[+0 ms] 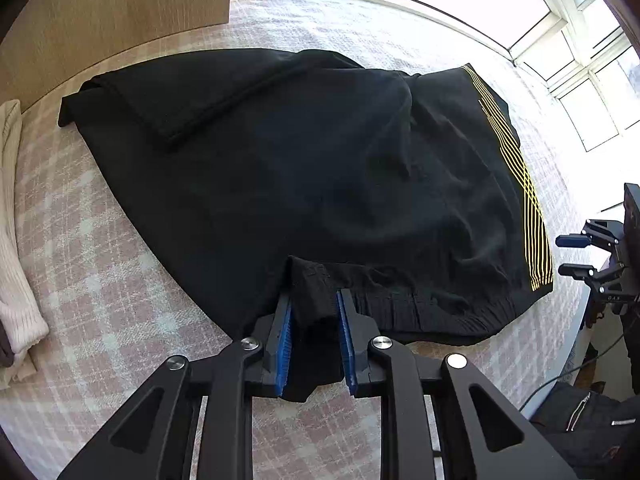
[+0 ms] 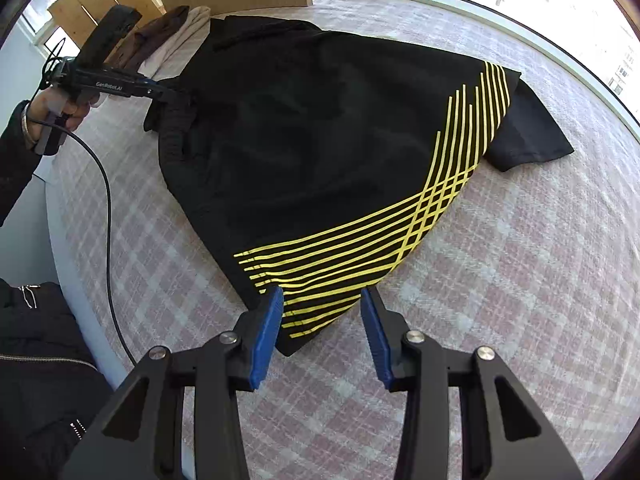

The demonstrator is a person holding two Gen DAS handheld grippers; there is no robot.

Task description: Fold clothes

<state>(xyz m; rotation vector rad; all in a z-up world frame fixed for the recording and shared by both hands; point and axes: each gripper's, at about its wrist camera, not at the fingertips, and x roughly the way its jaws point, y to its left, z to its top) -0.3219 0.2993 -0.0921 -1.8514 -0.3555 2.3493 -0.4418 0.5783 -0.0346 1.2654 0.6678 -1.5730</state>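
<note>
A black garment with yellow stripes (image 1: pixel 304 184) lies spread on a plaid bed cover (image 1: pixel 100 264). It also shows in the right wrist view (image 2: pixel 320 140). My left gripper (image 1: pixel 314 304) has a bunched piece of the ribbed black hem between its blue pads and is shut on it. It also shows in the right wrist view (image 2: pixel 176 94), at the garment's left hem. My right gripper (image 2: pixel 322 300) is open, its fingers straddling the striped corner near the front edge without clamping it. It also shows in the left wrist view (image 1: pixel 576 256), open beside the striped edge.
Cream and brown folded clothes (image 1: pixel 12 240) lie at the bed's left side, also seen in the right wrist view (image 2: pixel 168 36). A wooden headboard (image 1: pixel 120 8) stands behind. Windows (image 1: pixel 580 72) run along the far side. A cable (image 2: pixel 108 208) hangs near the bed edge.
</note>
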